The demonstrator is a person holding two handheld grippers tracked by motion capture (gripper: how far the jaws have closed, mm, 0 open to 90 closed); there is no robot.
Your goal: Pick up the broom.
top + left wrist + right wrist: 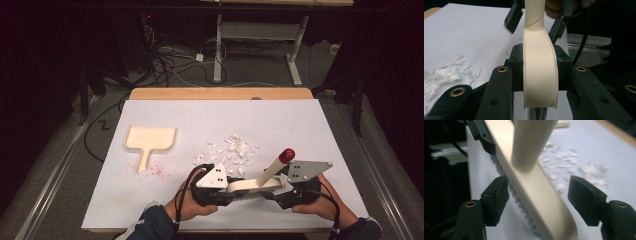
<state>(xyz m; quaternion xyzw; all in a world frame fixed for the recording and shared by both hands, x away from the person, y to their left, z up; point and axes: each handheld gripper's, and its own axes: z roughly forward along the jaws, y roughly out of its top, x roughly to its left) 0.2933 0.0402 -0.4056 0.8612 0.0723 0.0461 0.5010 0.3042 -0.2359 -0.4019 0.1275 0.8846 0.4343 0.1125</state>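
Observation:
A cream hand brush (252,185) lies level just above the table's front edge, its round handle (274,169) with a red tip (286,155) slanting up to the right. My left gripper (234,193) is shut on the brush head (540,72), with a pad pressed on each side. From the right, my right gripper (276,194) stands open around the other end of the head (541,202), and both pads (584,197) are clear of it. The bristles (524,207) point down. A cream dustpan (149,142) lies flat at the left.
A pile of white paper scraps (227,152) lies at mid table, just beyond the grippers, and is seen again in the left gripper view (446,75). Red specks (156,170) dot the white sheet (300,125) near the dustpan's handle. Cables and desk legs stand beyond the far edge.

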